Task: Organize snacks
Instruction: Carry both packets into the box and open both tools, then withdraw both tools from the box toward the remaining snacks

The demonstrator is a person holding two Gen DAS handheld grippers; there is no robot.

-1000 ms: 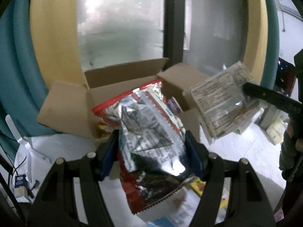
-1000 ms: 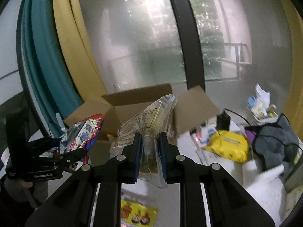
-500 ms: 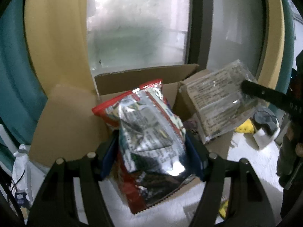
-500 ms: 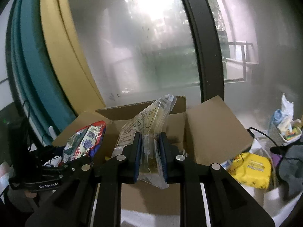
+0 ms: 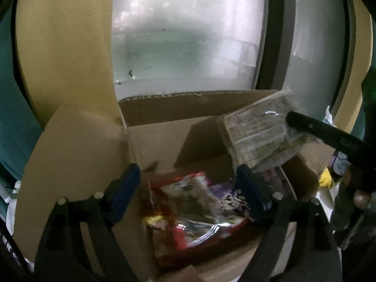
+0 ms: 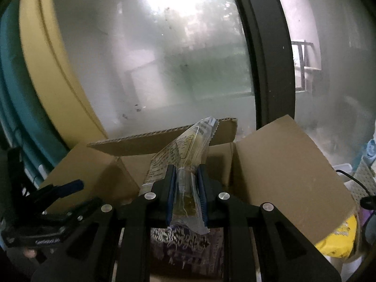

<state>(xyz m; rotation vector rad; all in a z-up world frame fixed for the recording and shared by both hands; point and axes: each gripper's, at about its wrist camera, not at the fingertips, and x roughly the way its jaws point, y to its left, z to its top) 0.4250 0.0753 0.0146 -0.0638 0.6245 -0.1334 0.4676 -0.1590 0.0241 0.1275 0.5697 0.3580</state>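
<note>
An open cardboard box [image 5: 164, 110] stands against the window. A red and silver chip bag [image 5: 197, 221] lies inside it, next to a purple packet [image 5: 225, 190]. My left gripper [image 5: 188, 185] hangs over the box with its jaws opening; the chip bag lies loose below them and the pads do not touch it. My right gripper [image 6: 186, 188] is shut on a clear packet of yellowish snack [image 6: 185, 150], held upright over the box. In the left wrist view that clear packet [image 5: 256, 136] hangs at the box's right side, with one black finger [image 5: 326, 137] on it.
The box's flaps [image 6: 282, 164] stand outward on all sides. A yellow bag [image 6: 340, 235] and clutter lie right of the box. A fogged window with a dark frame [image 6: 270, 70], a yellow band and a teal curtain [image 6: 14, 94] rise close behind. My left gripper [image 6: 82, 195] shows at the left.
My left gripper opened and the chip bag dropped from it into the box. Both grippers moved closer to the box, the right one still gripping the clear packet.
</note>
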